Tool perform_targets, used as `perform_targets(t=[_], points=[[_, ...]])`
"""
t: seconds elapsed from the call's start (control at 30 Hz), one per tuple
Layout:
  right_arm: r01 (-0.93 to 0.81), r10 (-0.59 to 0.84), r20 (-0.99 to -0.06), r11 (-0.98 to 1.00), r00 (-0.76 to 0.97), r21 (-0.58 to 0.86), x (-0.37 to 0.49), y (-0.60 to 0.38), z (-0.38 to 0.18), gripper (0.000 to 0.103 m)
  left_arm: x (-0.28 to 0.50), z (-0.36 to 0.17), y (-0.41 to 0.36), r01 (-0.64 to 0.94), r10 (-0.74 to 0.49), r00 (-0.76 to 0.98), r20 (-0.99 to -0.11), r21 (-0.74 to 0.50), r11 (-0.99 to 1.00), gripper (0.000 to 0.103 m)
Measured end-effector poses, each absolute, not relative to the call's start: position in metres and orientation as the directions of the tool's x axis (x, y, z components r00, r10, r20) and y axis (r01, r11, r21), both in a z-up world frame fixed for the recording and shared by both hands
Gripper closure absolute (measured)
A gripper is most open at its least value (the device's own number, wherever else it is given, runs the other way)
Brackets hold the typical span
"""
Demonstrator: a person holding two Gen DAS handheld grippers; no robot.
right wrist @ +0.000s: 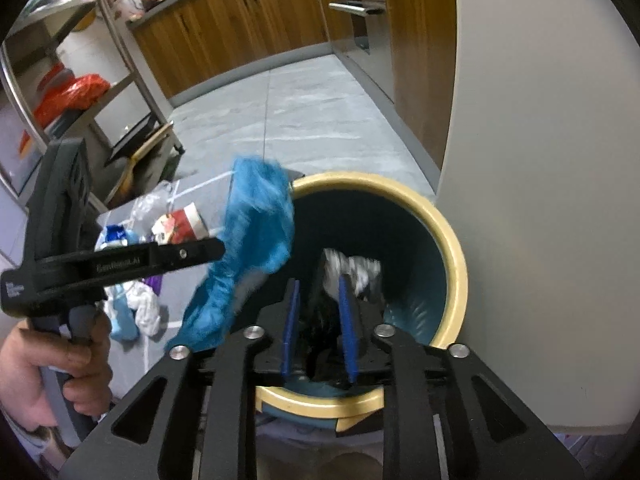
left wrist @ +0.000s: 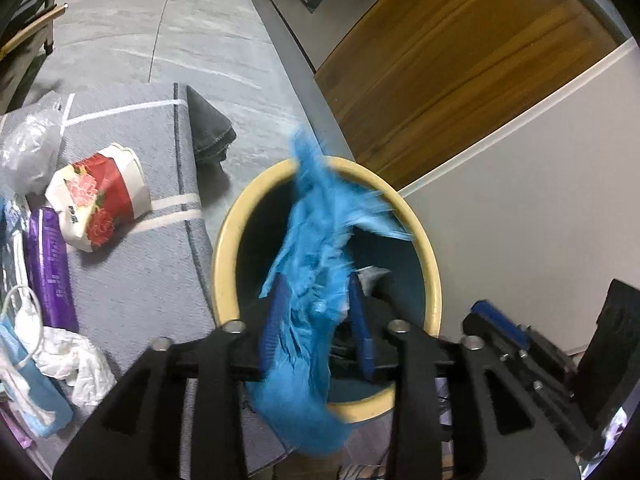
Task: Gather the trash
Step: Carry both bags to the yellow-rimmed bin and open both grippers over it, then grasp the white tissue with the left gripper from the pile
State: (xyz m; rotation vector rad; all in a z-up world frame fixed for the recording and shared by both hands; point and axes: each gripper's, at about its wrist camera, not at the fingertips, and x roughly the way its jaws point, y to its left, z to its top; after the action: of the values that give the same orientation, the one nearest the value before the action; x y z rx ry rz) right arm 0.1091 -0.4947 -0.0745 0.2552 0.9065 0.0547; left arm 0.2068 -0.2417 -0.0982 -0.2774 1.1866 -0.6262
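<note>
Bin (right wrist: 456, 256): cream rim close to white wall, grey floor open beyond.
Left gripper (left wrist: 316, 312): spread, blue cloth (left wrist: 316, 240) between pads.
Right gripper (right wrist: 318, 324): spread, black-white wad (right wrist: 352, 270) between pads.
Writing: unreadable.

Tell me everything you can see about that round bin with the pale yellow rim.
The bin is round, with a broad cream-yellow rim and a dark teal inner wall that looks like plastic. It stands upright and open on the grey floor, close beside a pale wall panel. A crumpled white and dark piece of trash lies inside. A blue crinkled sheet hangs over its mouth, between the fingers of the left hand-held gripper. A grey mat's edge reaches its base.
</note>
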Motion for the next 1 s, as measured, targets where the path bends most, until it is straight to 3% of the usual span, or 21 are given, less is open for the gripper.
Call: perform_targets(t=[0.07,0.13,0.53,1.0], points=[[0.06,0.152,-0.758,0.968,0.635,0.244,0.108,-0.495,-0.067,0.069,0.205,-0.094,-0.236,0.314,-0.586,0.248,-0.771,-0.509,0.802,0.045],[0.057,0.15,-0.742,0.968,0.654,0.246,0.106,-0.495,-0.06,0.062,0.204,-0.086,-0.23,0.324,-0.583,0.268,-0.767,-0.499,0.804,0.039],[0.06,0.145,-0.676,0.961,0.723,0.269,0.106,-0.476,-0.02,0.038,0.193,-0.036,-0.161,0.323,-0.514,0.411,-0.753,-0.407,0.855,0.027],[-0.028,0.182,-0.62,0.968,0.763,0.249,0.109,-0.4,0.023,0.013,0.171,-0.003,-0.04,0.201,-0.388,0.54,-0.747,-0.333,0.921,0.017]])
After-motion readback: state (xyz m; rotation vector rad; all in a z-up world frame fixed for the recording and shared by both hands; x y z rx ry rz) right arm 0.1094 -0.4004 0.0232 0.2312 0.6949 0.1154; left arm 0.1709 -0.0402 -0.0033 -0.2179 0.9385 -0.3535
